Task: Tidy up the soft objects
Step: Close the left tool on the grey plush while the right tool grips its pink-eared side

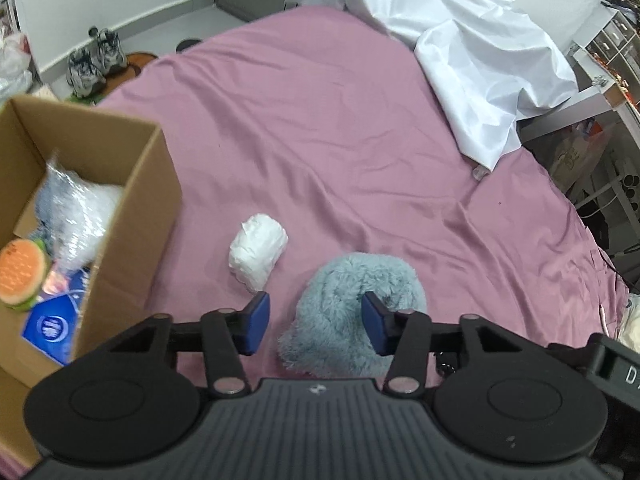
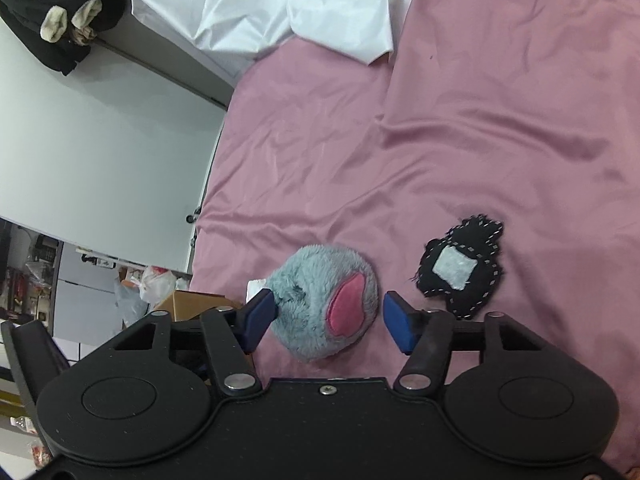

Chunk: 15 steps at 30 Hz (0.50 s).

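2 grippers over a pink bedsheet [image 1: 340, 120]. Left wrist view: left gripper [image 1: 316, 322] part-open, grey fluffy plush [image 1: 352, 312] between its blue pads, right pad in the fur, left pad clear; white wad [image 1: 258, 250] & cardboard box [image 1: 132, 200] w/ items nearby. Right wrist view: right gripper [image 2: 330, 320] part-open round same plush [image 2: 320, 304], left pad touching fur, right pad clear; black patch toy [image 2: 460, 268] beside.

White letter "D" on black device [image 1: 624, 376]; rest unreadable.
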Each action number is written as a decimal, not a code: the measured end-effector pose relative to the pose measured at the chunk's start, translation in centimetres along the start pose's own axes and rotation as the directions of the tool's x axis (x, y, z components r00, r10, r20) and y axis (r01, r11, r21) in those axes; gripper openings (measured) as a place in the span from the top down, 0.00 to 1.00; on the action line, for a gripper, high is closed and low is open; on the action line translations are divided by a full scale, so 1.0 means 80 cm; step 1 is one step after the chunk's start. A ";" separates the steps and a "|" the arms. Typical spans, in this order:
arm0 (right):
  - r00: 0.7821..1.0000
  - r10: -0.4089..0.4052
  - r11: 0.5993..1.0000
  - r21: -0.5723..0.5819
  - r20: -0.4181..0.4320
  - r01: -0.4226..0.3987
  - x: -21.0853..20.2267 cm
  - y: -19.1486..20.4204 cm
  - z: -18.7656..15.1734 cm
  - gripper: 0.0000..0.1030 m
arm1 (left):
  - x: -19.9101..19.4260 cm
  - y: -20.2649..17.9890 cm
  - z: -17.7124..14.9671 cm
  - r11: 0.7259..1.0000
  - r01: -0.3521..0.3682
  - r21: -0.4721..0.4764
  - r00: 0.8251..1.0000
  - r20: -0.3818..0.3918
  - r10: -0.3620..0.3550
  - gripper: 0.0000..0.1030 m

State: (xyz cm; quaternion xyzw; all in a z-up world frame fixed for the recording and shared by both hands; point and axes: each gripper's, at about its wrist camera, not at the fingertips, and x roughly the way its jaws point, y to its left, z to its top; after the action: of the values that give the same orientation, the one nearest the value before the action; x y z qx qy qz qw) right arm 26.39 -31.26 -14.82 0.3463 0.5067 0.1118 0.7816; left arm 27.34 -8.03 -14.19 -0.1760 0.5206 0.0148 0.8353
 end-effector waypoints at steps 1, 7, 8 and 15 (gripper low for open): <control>1.000 -0.002 1.000 0.004 -0.008 0.002 0.005 0.000 0.000 0.46 | 0.006 0.002 0.000 1.000 0.004 -0.007 1.000 -0.009 -0.004 0.56; 0.999 -0.008 1.000 0.021 -0.046 0.009 0.027 -0.003 0.002 0.49 | 0.020 0.007 0.005 0.999 0.041 -0.032 0.999 -0.022 -0.042 0.72; 0.999 -0.005 1.000 0.021 -0.048 0.006 0.029 -0.002 0.002 0.49 | 0.023 0.006 0.006 0.998 0.052 -0.037 0.998 -0.026 -0.053 0.73; 0.998 -0.013 1.000 -0.006 -0.063 0.012 0.047 0.003 -0.002 0.73 | 0.019 0.007 0.004 0.995 0.076 -0.061 0.997 -0.018 -0.077 0.78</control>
State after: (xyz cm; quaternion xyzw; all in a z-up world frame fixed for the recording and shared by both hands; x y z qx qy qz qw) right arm 28.02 -29.06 -17.38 0.3370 0.5329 0.1193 0.7669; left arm 28.18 -7.68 -15.59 -0.2209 0.5213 -0.0035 0.8243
